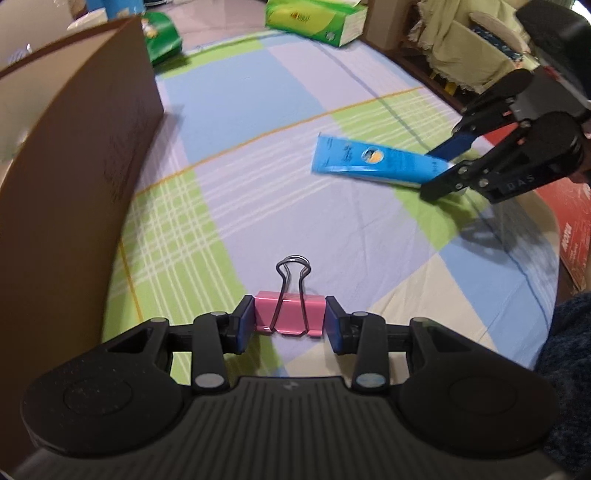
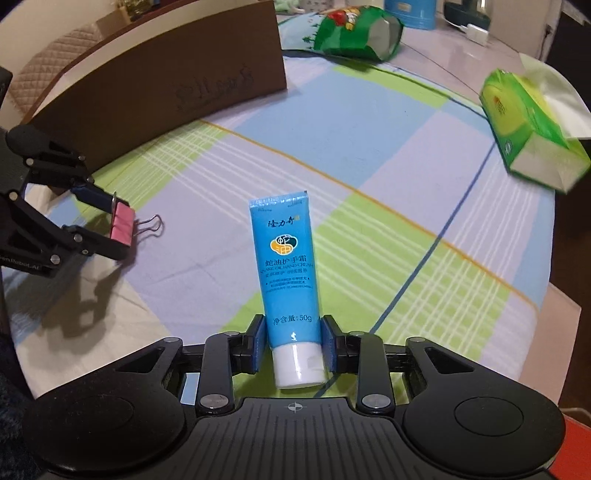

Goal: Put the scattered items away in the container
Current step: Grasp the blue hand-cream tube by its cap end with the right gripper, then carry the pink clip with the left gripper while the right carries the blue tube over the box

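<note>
**Both tongs clamped, clip and tube in hand beside the box**

The left tongs point(image 1: 289, 322) are closed on a pink binder clip point(image 1: 290, 314), one blue pad against each end of its body. Its wire handles point forward, away from the camera. In the right wrist view the same clip point(image 2: 122, 229) sits crosswise between the left tongs' point(image 2: 110, 227) pads, above the checked cloth point(image 2: 369, 155) that covers the counter, with a shadow below it.

The right tongs point(image 2: 293, 341) are clamped on a blue hand cream tube point(image 2: 288, 266). The pads press the tube's lower body just above its white cap point(image 2: 299, 365), which sits nearest the camera; the crimped end points away. From the left wrist view the tube point(image 1: 373, 162) sticks out sideways from the right tongs point(image 1: 441, 170) toward the middle of the counter, apparently off the cloth.

A brown cardboard box point(image 1: 74, 184) stands along the counter's left side, its wall just beside the left tongs. Toward the far edge lie a green snack bag point(image 2: 354, 33) and a green tissue pack point(image 2: 528, 133), both well apart from the tongs. A dark blue sleeve point(image 1: 569, 354) shows at the right edge of the left wrist view.
</note>
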A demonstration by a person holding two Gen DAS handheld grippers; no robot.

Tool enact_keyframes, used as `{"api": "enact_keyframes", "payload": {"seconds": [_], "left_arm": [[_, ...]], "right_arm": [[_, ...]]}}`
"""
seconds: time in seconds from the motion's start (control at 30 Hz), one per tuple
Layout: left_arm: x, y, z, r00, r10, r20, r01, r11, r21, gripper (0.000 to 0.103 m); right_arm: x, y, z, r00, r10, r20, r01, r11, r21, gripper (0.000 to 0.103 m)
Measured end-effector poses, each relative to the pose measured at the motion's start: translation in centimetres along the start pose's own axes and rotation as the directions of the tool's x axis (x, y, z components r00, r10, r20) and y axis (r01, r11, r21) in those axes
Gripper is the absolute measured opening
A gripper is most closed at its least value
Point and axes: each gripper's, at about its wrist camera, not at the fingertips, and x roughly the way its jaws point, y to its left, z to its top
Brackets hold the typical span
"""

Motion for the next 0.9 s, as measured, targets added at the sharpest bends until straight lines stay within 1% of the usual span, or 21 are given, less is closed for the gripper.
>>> {"api": "enact_keyframes", "payload": {"seconds": [0.13, 0.23, 0.27, 0.3, 0.47, 0.6, 0.67, 0.8, 0.9], "left_arm": [[0.1, 0.0, -0.5, 1.0, 0.005, 0.024, -0.005, 1.0, -0.021, 0.035], [0.1, -0.2, -0.7, 0.999, 0.014, 0.039, -0.013, 1.0, -0.025, 0.035], [0.1, -0.3, -0.8, 0.999, 0.019, 0.041, -0.018, 1.0, -0.022, 0.035], [0.1, -0.5, -0.8, 0.999, 0.022, 0.042, -0.021, 1.0, -0.017, 0.035], [-0.5, -1.2, -1.4, 0.999, 0.004, 0.042, -0.003, 1.0, -0.026, 0.034], [-1.8, -1.8, -2.0, 0.999, 0.007, 0.047, -0.005, 0.999, -0.031, 0.034], [-2.9, -2.0, -2.2, 0.998, 0.015, 0.055, -0.013, 0.999, -0.031, 0.034], [-6.0, -2.1, -2.4, 0.994, 0.03, 0.105, -0.028, 0.999, -0.016, 0.034], [-8.8, -1.6, -2.5, 0.987, 0.052, 0.149, -0.051, 0.999, -0.013, 0.034]], "right_arm": [[0.2, 0.6, 0.1, 0.999, -0.029, 0.022, 0.029, 1.0, -0.002, 0.037], [0.3, 1.3, -0.2, 0.997, -0.065, 0.037, 0.065, 0.998, -0.024, 0.037], [0.4, 1.6, -0.2, 0.996, -0.085, 0.037, 0.086, 0.996, -0.035, 0.03], [0.3, 1.9, -0.3, 0.995, -0.091, 0.034, 0.092, 0.995, -0.029, 0.03], [-0.7, 1.9, -1.1, 1.0, -0.02, 0.011, 0.019, 0.998, 0.068, 0.029], [-2.2, 1.9, -1.9, 0.999, 0.034, 0.026, -0.038, 0.99, 0.136, 0.028], [-3.3, 1.9, -2.1, 0.997, 0.058, 0.044, -0.065, 0.983, 0.17, 0.028], [-5.7, 1.6, -2.0, 0.99, 0.1, 0.103, -0.121, 0.965, 0.233, 0.028], [-7.5, 1.7, -1.2, 0.983, 0.113, 0.145, -0.145, 0.96, 0.24, 0.028]]}}
